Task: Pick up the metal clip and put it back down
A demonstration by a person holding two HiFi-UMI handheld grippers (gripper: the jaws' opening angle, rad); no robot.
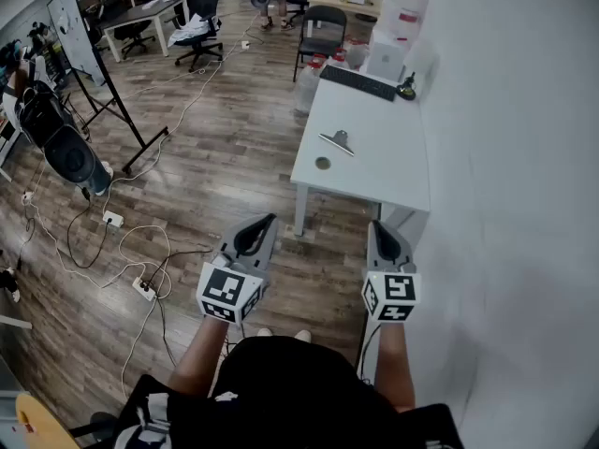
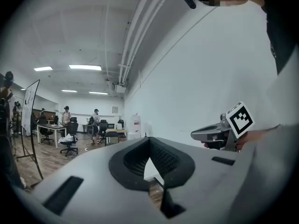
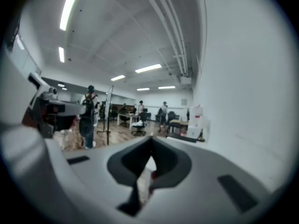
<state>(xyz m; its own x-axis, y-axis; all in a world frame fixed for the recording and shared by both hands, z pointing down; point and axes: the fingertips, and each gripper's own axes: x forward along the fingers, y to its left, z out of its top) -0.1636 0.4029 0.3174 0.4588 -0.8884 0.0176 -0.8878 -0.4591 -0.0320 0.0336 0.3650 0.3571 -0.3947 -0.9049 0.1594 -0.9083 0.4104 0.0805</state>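
The metal clip [image 1: 337, 142] lies on the white table [image 1: 374, 171], near its left edge, with a small round disc [image 1: 322, 164] just in front of it. Both grippers are held in the air short of the table's near end, well apart from the clip. My left gripper [image 1: 270, 221] is shut and holds nothing; its jaws meet at the tip in the left gripper view [image 2: 149, 140]. My right gripper [image 1: 377, 224] also looks shut and holds nothing [image 3: 151, 143]. The clip shows in neither gripper view.
A black keyboard [image 1: 358, 81] and white boxes [image 1: 386, 59] stand at the table's far end, with a chair [image 1: 323, 31] behind. A white wall [image 1: 515, 157] runs along the right. Cables and a power strip [image 1: 142, 288] lie on the wood floor at left, by a whiteboard stand [image 1: 80, 36].
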